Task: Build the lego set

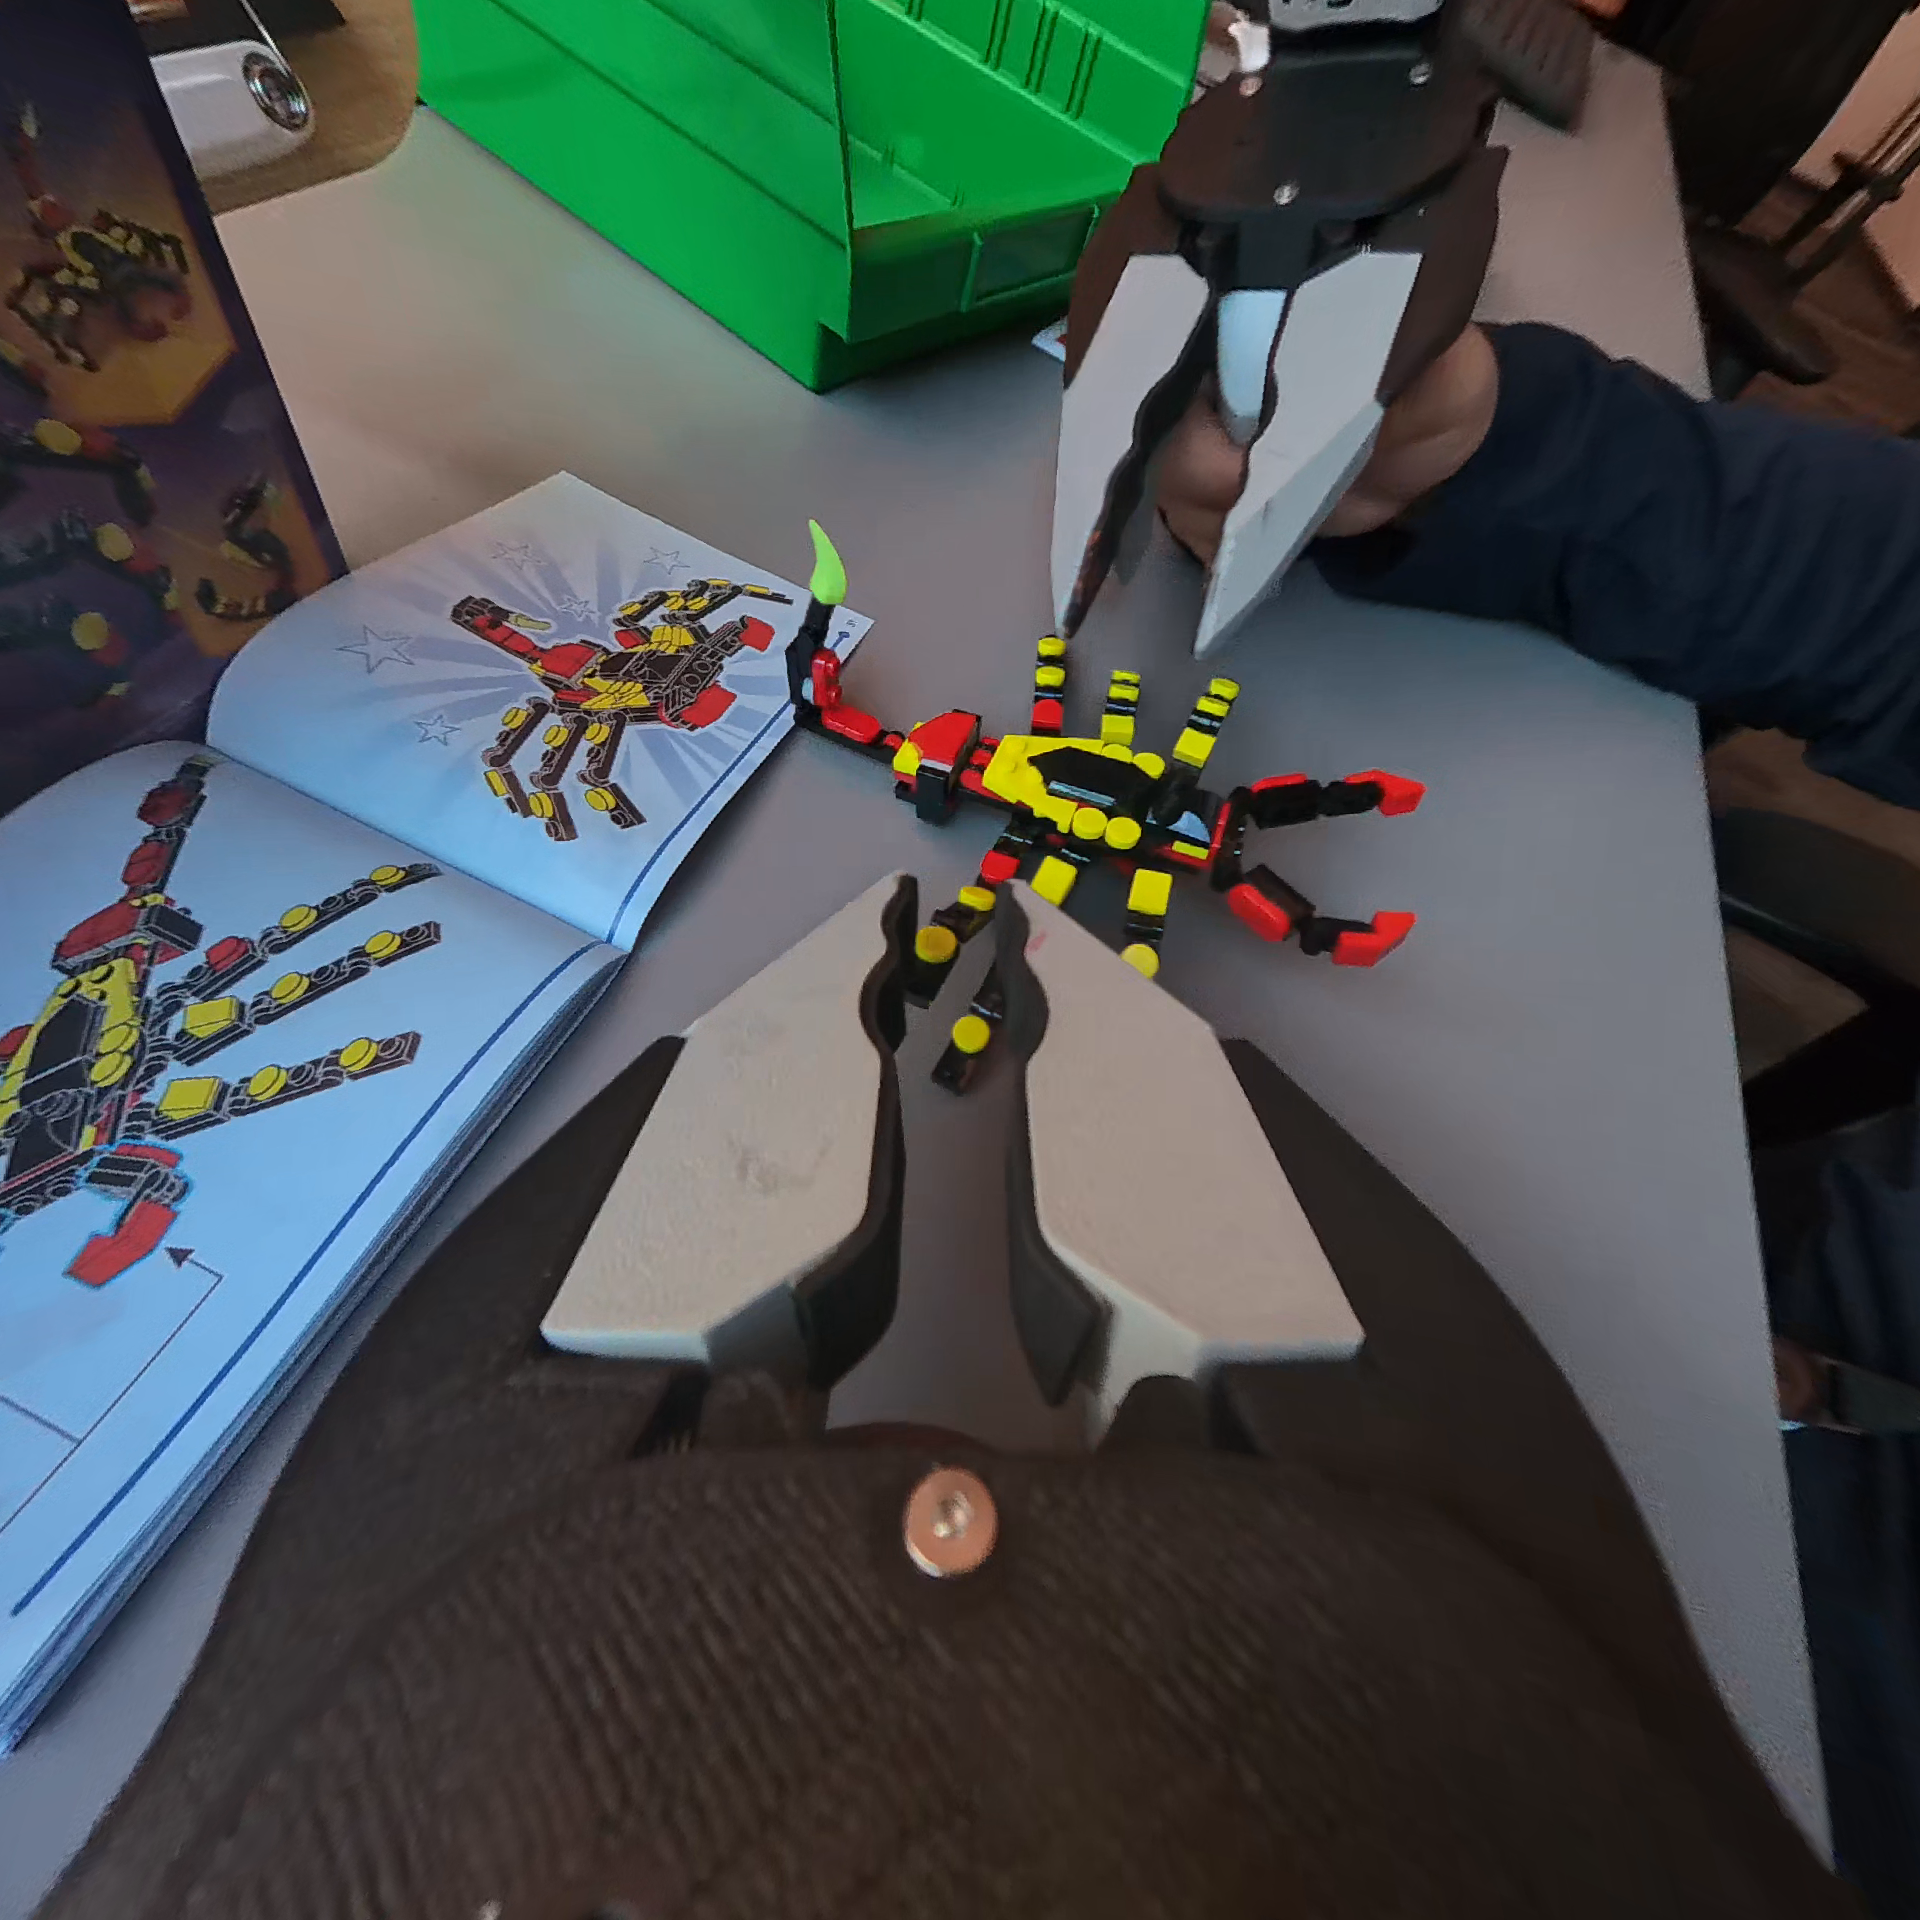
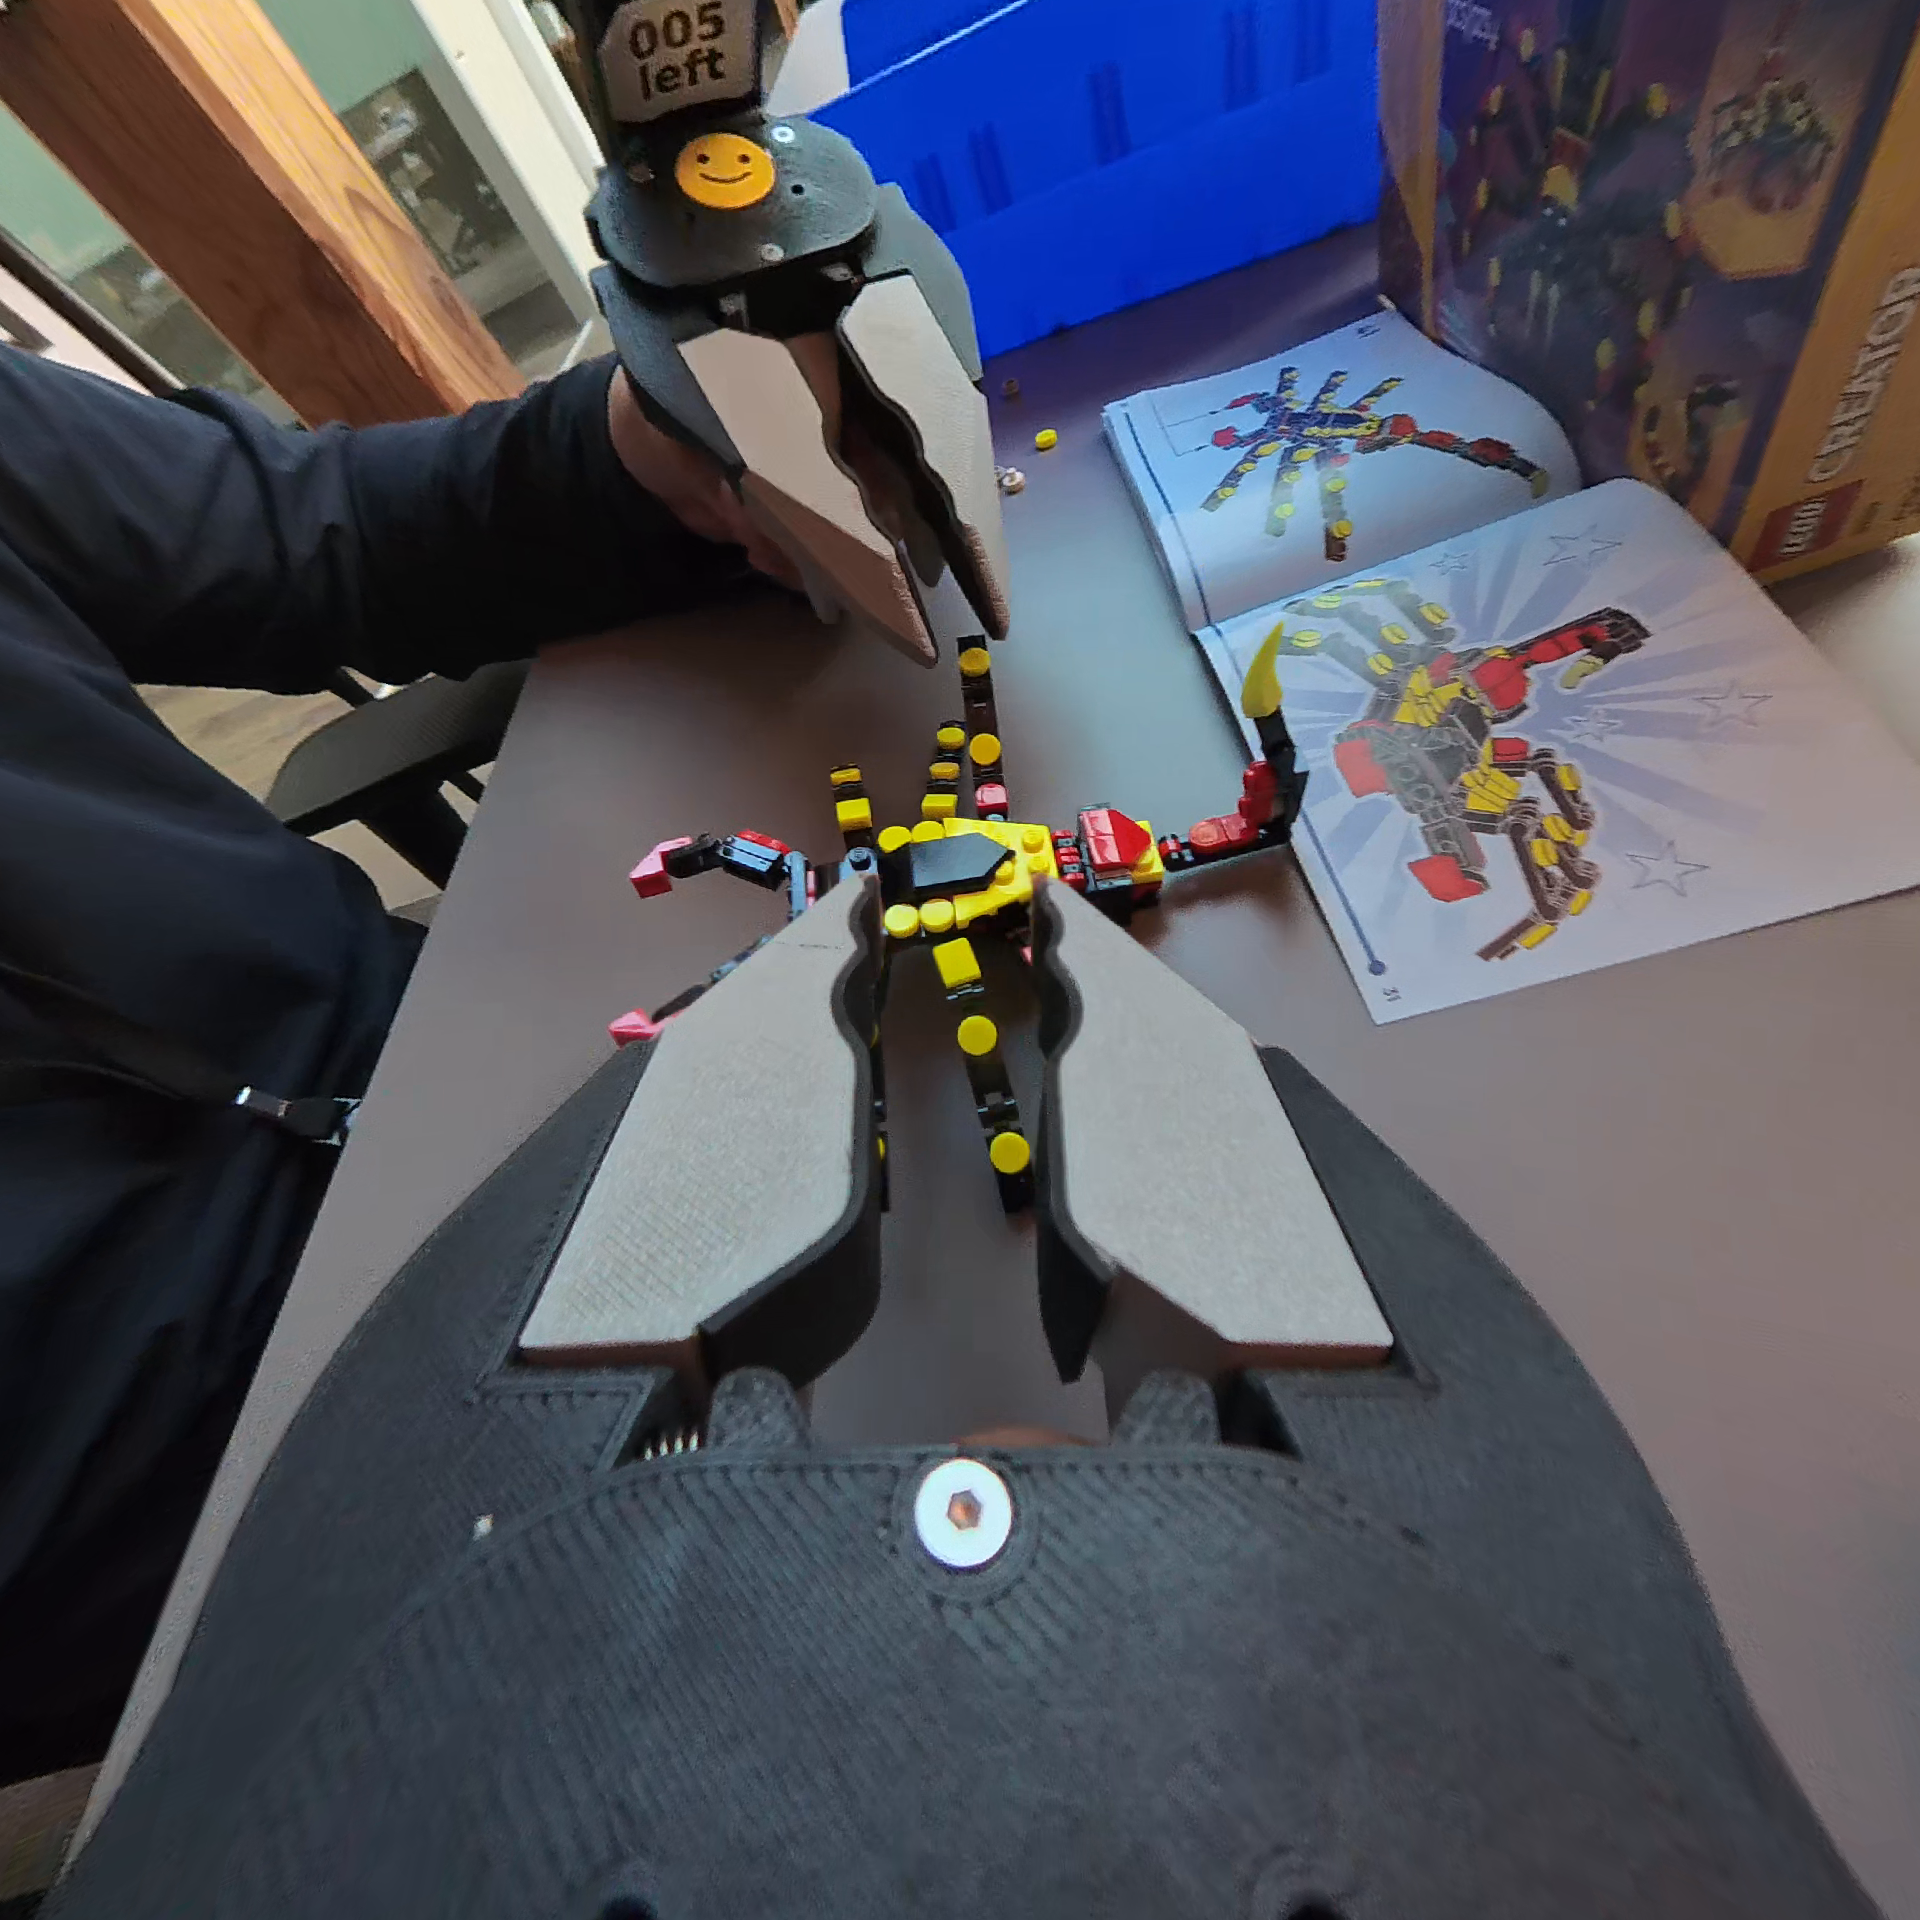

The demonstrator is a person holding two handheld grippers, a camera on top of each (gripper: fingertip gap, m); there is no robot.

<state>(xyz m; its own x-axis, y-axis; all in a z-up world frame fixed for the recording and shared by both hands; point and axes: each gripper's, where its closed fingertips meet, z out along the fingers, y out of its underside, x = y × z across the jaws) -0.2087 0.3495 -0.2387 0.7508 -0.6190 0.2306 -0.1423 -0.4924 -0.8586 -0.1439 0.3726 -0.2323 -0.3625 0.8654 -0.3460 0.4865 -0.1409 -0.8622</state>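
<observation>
A red, yellow and black lego scorpion (image 1: pixel 1081 779) lies flat on the grey table (image 1: pixel 1455 1195), legs spread, tail with a green stinger (image 1: pixel 826 566) raised at its left. My left gripper (image 1: pixel 956 899) is open a little, its tips over the ends of the near legs. My right gripper (image 1: pixel 1138 634) comes from the far side, open, one fingertip at the end of a far leg. In the right wrist view the scorpion (image 2: pixel 966 862) lies under my open right gripper (image 2: pixel 954 894), with one leg (image 2: pixel 982 1081) between the fingers. The left gripper (image 2: pixel 961 639) hovers at the far leg's end.
An open instruction booklet (image 1: pixel 312 1039) lies left of the model, also in the right wrist view (image 2: pixel 1662 831). The set's box (image 2: pixel 1662 260) stands behind it. A green bin (image 1: pixel 831 187) and a blue bin (image 2: pixel 1091 208) stand at the back. Small loose pieces (image 2: pixel 1045 438) lie near the booklet. The table edge (image 1: pixel 1714 935) is close. My right fingertips sit around 8 centimetres from my left ones.
</observation>
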